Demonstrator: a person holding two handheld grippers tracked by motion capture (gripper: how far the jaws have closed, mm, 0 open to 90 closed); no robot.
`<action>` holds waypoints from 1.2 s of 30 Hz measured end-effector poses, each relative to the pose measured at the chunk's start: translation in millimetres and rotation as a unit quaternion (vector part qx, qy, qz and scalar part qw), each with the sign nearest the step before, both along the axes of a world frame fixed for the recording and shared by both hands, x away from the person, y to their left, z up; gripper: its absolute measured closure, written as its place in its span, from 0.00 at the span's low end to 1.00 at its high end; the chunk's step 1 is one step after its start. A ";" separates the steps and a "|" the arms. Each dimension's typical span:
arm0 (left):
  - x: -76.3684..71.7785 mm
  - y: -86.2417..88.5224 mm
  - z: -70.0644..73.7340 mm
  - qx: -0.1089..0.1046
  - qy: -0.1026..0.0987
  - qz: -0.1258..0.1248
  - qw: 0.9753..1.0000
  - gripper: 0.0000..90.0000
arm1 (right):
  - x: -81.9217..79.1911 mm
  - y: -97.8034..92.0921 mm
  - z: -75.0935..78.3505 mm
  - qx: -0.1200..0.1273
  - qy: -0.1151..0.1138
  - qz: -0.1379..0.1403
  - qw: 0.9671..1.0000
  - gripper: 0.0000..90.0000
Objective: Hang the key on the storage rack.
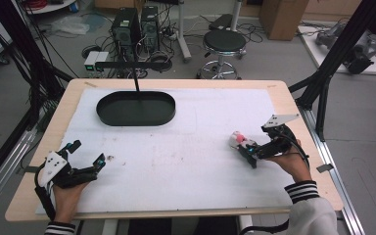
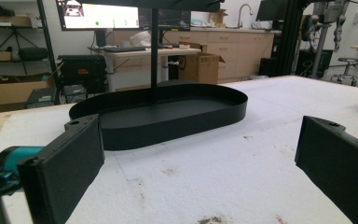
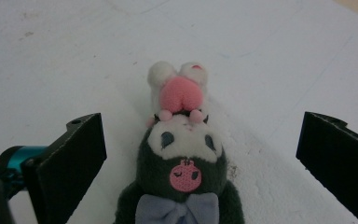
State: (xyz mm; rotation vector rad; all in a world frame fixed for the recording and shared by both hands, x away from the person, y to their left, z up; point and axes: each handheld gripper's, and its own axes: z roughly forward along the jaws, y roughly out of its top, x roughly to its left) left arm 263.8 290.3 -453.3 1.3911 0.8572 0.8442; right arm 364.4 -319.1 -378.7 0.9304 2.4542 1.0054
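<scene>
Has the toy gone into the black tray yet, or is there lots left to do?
Not yet. The plush toy lies on the white mat, between the open jaws of the right tool, not squeezed. The black tray is empty. The left tool is open, holding nothing. Gripping, lifting and carrying remain.

No words, brands or numbers are showing clearly enough to read. Far beyond the left gripper's jaws, a monitor [image 2: 121, 16] is displaying a bright page, probably with text, but it is blurring out. Between the right gripper's jaws, the plush toy [image 3: 182, 168] is wearing a pink face emblem, without lettering.
</scene>
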 end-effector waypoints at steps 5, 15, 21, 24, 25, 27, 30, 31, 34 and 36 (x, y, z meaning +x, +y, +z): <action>0.1 -0.3 0.0 0.000 0.000 0.000 1.000 0.02 | 7.8 6.5 -6.8 -0.027 0.032 0.002 0.999 0.00; 0.4 -0.5 0.2 0.005 0.002 0.000 1.000 0.02 | 14.4 10.8 -18.2 -0.061 0.077 -0.006 0.995 0.00; 0.5 -0.4 0.2 0.005 0.002 0.000 1.000 0.02 | 17.9 13.0 -24.5 -0.071 0.098 0.000 0.993 0.01; 0.5 -0.3 0.3 0.005 0.002 -0.001 1.000 0.02 | 19.1 14.3 -26.1 -0.070 0.102 0.001 0.992 0.01; 0.5 -0.3 0.3 0.005 0.002 -0.001 1.000 0.02 | 19.1 14.3 -26.1 -0.070 0.102 0.001 0.992 0.01; 0.5 -0.5 0.2 0.005 0.002 0.000 1.000 0.02 | 20.1 15.2 -27.7 -0.072 0.108 0.001 0.992 0.01; 0.6 -0.4 0.4 0.006 0.004 -0.001 1.000 0.02 | 22.5 17.4 -31.6 -0.072 0.120 0.000 0.990 0.01; 0.6 -0.8 0.3 0.005 0.004 -0.001 1.000 0.02 | 22.5 17.4 -31.6 -0.072 0.120 0.000 0.990 0.01; 0.8 -1.1 0.4 0.005 0.004 0.000 1.000 0.02 | 24.3 19.1 -33.1 -0.070 0.124 0.008 0.990 0.06; 0.8 -1.0 0.4 0.005 0.004 -0.001 1.000 0.02 | 25.5 19.1 -34.3 -0.070 0.139 0.017 0.988 0.21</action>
